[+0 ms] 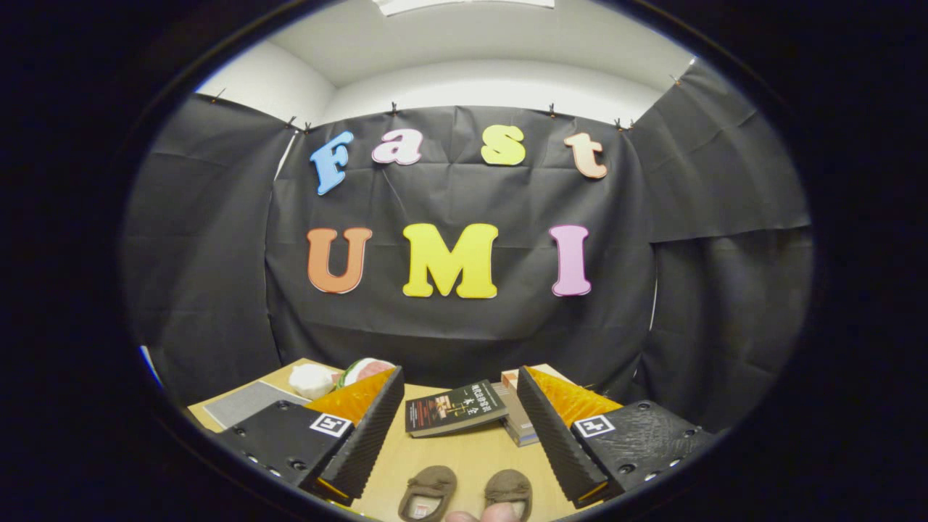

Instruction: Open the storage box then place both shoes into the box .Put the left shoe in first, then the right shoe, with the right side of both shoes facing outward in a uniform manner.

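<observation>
Shoes, two small brown ones, sit side by side on the tabletop (464, 453): the left shoe (428, 493) and right shoe (509, 491) lie between the fingers of the hand-held gripper (460, 417), close under it. Its fingers are spread wide and grip nothing. Bare wood lies ahead of the shoes up to a dark book (455, 408) leaning on a stack of books (516, 420). Near the far left edge rest a grey mat (246, 402), a white bundle (312, 380) and a pink-and-green object (366, 370). A fingertip (482, 515) shows nearest the camera.

Light wood desk (464, 457) here. Two brown shoes (428, 493) sit side by side up front, with books (455, 408) stacked behind them. A grey mat (243, 402) lies off left.
</observation>
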A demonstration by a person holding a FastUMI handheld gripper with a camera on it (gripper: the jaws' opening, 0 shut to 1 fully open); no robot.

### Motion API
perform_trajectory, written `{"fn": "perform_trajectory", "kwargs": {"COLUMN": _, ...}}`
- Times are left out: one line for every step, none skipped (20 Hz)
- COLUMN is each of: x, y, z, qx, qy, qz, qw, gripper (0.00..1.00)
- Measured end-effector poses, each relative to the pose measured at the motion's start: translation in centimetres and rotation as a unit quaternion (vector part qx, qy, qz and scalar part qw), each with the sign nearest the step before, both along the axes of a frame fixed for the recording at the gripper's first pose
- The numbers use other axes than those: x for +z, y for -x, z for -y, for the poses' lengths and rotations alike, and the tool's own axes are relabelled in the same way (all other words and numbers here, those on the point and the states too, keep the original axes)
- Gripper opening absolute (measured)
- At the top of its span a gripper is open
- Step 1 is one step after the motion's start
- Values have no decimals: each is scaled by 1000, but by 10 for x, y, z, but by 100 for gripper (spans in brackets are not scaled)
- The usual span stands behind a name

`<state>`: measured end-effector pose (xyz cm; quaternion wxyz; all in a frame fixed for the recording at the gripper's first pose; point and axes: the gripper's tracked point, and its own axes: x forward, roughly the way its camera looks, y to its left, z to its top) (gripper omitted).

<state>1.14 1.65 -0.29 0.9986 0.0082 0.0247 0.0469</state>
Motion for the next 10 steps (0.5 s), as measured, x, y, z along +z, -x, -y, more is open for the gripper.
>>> {"fn": "perform_trajectory", "kwargs": {"x": 0, "y": 0, "z": 0, "qx": 2, "qy": -1, "qz": 0, "qw": 1000, "gripper": 95}}
{"fn": "perform_trajectory", "kwargs": {"x": -1, "y": 1, "z": -1, "qx": 5, "qy": -4, "qz": -1, "qw": 1000, "gripper": 95}}
{"fn": "perform_trajectory", "kwargs": {"x": -2, "y": 1, "z": -2, "qx": 7, "qy": -7, "qz": -2, "qw": 1000, "gripper": 95}}
{"fn": "perform_trajectory", "kwargs": {"x": -3, "y": 1, "z": -1, "qx": 6, "qy": -10, "qz": -3, "qw": 1000, "gripper": 95}}
{"fn": "perform_trajectory", "kwargs": {"x": -5, "y": 0, "z": 0, "qx": 6, "qy": -14, "qz": -4, "qw": 1000, "gripper": 95}}
{"fn": "perform_trajectory", "kwargs": {"x": -7, "y": 0, "z": -2, "qx": 5, "qy": -18, "qz": -6, "qw": 1000, "gripper": 95}}
{"fn": "perform_trajectory", "kwargs": {"x": -11, "y": -1, "z": -3, "qx": 7, "qy": -22, "qz": -9, "qw": 1000, "gripper": 95}}
{"fn": "perform_trajectory", "kwargs": {"x": -14, "y": -1, "z": -6, "qx": 9, "qy": -25, "qz": -13, "qw": 1000, "gripper": 95}}
{"fn": "perform_trajectory", "kwargs": {"x": -16, "y": -3, "z": -9, "qx": 12, "qy": -28, "qz": -16, "qw": 999, "gripper": 95}}
{"fn": "perform_trajectory", "kwargs": {"x": -20, "y": -3, "z": -11, "qx": 12, "qy": -26, "qz": -20, "qw": 999, "gripper": 95}}
